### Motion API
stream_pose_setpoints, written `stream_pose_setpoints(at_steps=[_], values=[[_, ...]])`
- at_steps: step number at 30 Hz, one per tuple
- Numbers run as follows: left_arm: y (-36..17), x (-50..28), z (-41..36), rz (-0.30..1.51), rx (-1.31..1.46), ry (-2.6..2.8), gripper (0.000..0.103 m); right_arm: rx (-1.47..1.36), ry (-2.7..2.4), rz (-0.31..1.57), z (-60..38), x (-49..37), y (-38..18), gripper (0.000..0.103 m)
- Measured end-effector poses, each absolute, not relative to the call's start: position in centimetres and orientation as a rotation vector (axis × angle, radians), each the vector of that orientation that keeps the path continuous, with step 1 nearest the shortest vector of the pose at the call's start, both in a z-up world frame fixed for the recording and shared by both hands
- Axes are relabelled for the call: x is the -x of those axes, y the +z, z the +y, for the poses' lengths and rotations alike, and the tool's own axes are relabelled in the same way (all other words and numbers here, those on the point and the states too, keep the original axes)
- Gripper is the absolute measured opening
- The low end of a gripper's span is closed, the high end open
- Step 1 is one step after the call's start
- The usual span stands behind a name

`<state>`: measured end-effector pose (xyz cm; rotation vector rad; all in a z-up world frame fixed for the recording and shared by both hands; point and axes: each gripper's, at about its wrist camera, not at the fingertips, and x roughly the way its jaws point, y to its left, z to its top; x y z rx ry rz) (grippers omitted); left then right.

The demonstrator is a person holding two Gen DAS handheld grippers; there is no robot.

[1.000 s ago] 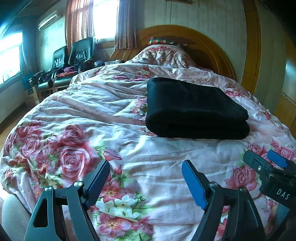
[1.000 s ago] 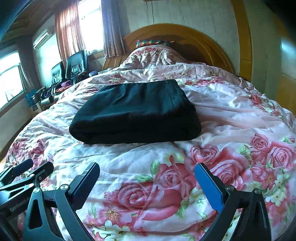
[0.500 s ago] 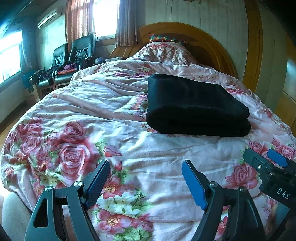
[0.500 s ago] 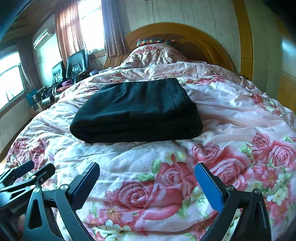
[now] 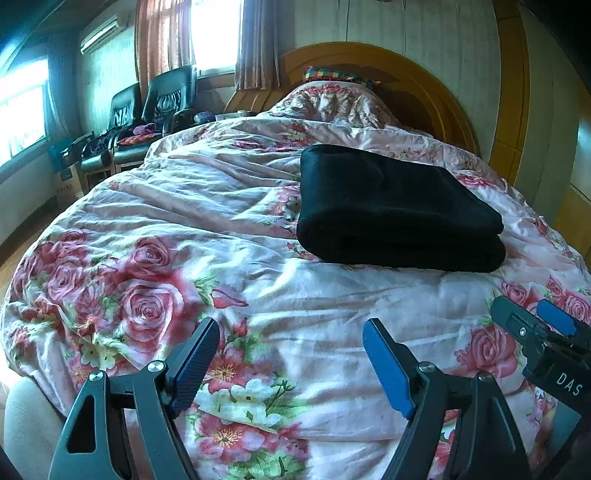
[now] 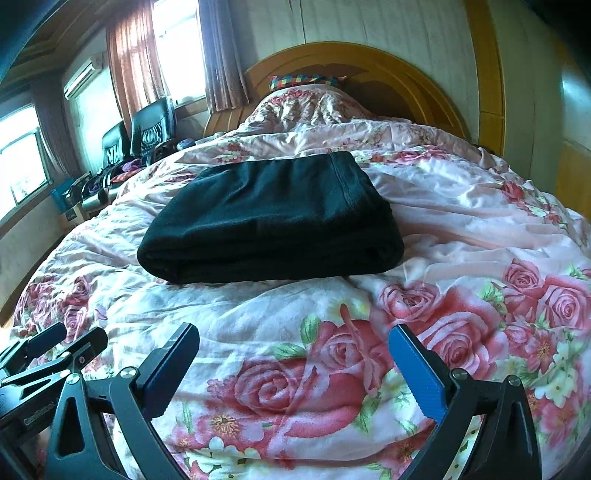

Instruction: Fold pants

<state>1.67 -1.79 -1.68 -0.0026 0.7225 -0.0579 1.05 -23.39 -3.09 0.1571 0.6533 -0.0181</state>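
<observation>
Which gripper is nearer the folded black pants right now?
Right, narrowly. The right gripper sits open almost straight in front of the folded black pants. The left gripper is open too, but offset to their left, short of them over the floral quilt.

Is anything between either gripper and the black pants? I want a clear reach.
Nothing visible: only bare floral quilt lies between the folded black pants and the open right gripper or open left gripper.

Bed with rose-print quilt (image 5: 192, 229), arched wooden headboard (image 6: 369, 70), black armchairs (image 5: 162, 99) by bright curtained windows (image 5: 214, 33), pale walls.
</observation>
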Motion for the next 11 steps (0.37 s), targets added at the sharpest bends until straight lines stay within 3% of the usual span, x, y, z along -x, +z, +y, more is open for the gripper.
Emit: stream_pose_setpoints(at_steps=[11], values=[[-2.29,-2.03,-1.85,0.746,0.004,-0.056,0.081,-0.161,-0.018,0.671,-23.50,-1.31,-3.52,0.103]])
